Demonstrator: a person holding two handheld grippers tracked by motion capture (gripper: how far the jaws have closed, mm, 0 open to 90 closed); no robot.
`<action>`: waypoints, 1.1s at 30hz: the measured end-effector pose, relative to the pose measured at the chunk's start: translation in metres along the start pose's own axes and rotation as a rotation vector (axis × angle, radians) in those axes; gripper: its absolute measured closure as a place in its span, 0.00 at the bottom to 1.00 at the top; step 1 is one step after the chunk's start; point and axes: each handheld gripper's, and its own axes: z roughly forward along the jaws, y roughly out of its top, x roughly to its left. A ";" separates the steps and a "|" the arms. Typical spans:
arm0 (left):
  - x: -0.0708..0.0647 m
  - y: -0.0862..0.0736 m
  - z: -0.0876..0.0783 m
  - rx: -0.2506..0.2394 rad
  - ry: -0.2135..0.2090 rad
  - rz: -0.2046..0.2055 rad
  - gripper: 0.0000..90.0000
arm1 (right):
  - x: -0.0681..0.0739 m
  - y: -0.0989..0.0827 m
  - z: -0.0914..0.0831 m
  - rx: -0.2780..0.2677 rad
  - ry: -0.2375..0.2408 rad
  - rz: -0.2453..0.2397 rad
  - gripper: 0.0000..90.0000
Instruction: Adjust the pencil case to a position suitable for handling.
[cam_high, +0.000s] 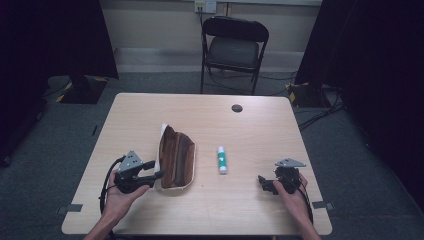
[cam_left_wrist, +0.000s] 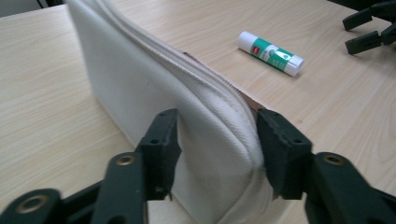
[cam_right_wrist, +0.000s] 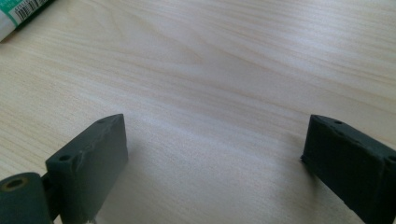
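Left gripper pinching pouch end at table's 7 o'clock, right gripper spread w/ nothing, glue at centre; soft cloth could slip if pinch stays shallow.

Dim high view with black corners; both gripper views are brighter, sharp, softly shadowed under the jaws.
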 end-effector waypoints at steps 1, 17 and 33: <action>0.004 -0.001 -0.001 -0.002 -0.001 -0.005 0.61 | 0.000 0.000 0.000 0.000 0.000 0.000 0.06; 0.030 -0.005 -0.017 -0.033 -0.093 0.010 0.87 | 0.000 0.000 0.000 0.000 0.000 0.000 0.06; 0.048 -0.013 -0.015 0.021 0.120 -0.076 0.59 | 0.000 0.000 0.000 0.000 0.000 0.000 0.06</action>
